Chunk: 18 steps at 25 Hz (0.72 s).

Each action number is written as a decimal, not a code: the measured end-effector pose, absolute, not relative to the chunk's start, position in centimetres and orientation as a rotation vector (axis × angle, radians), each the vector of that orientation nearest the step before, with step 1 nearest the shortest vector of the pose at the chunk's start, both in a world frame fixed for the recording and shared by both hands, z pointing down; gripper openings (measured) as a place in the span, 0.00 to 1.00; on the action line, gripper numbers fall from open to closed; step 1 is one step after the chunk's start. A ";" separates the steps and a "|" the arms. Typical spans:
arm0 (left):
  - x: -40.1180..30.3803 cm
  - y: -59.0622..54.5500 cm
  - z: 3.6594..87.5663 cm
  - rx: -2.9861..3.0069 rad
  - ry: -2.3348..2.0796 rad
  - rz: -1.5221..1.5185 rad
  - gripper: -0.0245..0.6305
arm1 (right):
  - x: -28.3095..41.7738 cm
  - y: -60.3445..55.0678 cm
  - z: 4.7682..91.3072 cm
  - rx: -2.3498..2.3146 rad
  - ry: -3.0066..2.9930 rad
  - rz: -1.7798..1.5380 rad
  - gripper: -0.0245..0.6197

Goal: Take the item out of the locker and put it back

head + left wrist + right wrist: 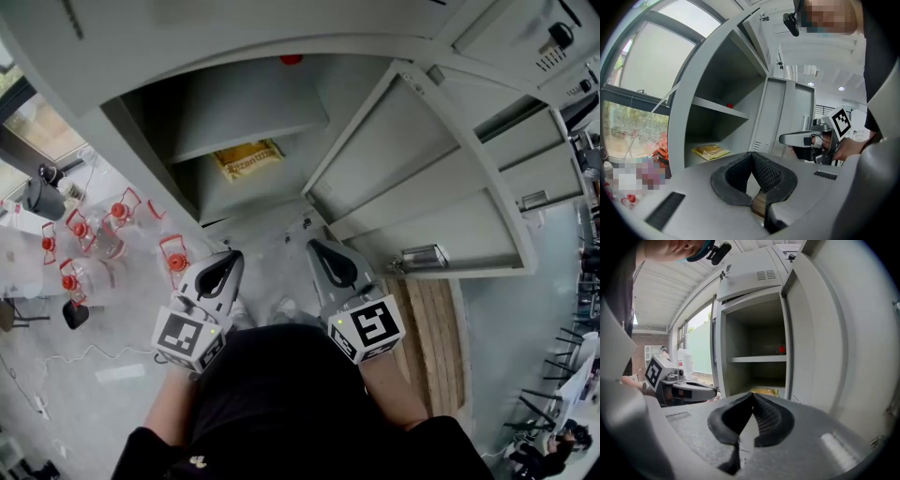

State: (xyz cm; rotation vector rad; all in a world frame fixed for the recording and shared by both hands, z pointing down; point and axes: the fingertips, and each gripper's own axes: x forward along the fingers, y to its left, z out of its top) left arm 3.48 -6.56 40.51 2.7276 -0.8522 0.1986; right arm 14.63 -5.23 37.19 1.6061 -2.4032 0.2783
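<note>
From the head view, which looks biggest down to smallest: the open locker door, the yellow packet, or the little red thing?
1. open locker door
2. yellow packet
3. red thing, partly hidden

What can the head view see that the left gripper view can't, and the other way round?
Only the head view: wooden planks on the floor at the right, and the marker cube on the left gripper. Only the left gripper view: ceiling lights and the camera worn on the person's head. Both: the open locker, the yellow packet on its lower shelf, a small red thing on the upper shelf, and the right gripper, shut.
</note>
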 end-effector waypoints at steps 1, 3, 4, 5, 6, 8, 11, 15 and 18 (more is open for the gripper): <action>3.7 -6.6 40.6 2.725 -0.850 0.199 0.05 | 15.0 -5.0 37.1 1.613 -2.406 0.279 0.03; 4.1 -6.5 40.7 2.721 -0.843 0.195 0.05 | 15.6 -4.5 36.9 1.633 -2.411 0.294 0.03; 4.3 -6.5 40.7 2.718 -0.840 0.191 0.06 | 16.0 -4.2 36.8 1.646 -2.414 0.304 0.03; 4.5 -6.6 40.7 2.717 -0.837 0.189 0.05 | 16.3 -4.1 36.7 1.658 -2.414 0.311 0.03; 4.6 -6.6 40.6 2.717 -0.836 0.190 0.05 | 16.6 -3.9 36.6 1.669 -2.411 0.315 0.03; 4.9 -6.6 40.6 2.720 -0.831 0.196 0.05 | 17.2 -3.7 36.7 1.681 -2.402 0.312 0.03; 5.4 -6.5 40.7 2.724 -0.823 0.206 0.05 | 18.0 -3.4 36.9 1.692 -2.391 0.314 0.03; 6.1 -6.2 40.7 2.733 -0.811 0.220 0.05 | 18.5 -3.1 37.2 1.694 -2.394 0.308 0.03; 6.5 -6.1 40.6 2.737 -0.808 0.226 0.06 | 18.5 -2.9 37.3 1.680 -2.402 0.304 0.03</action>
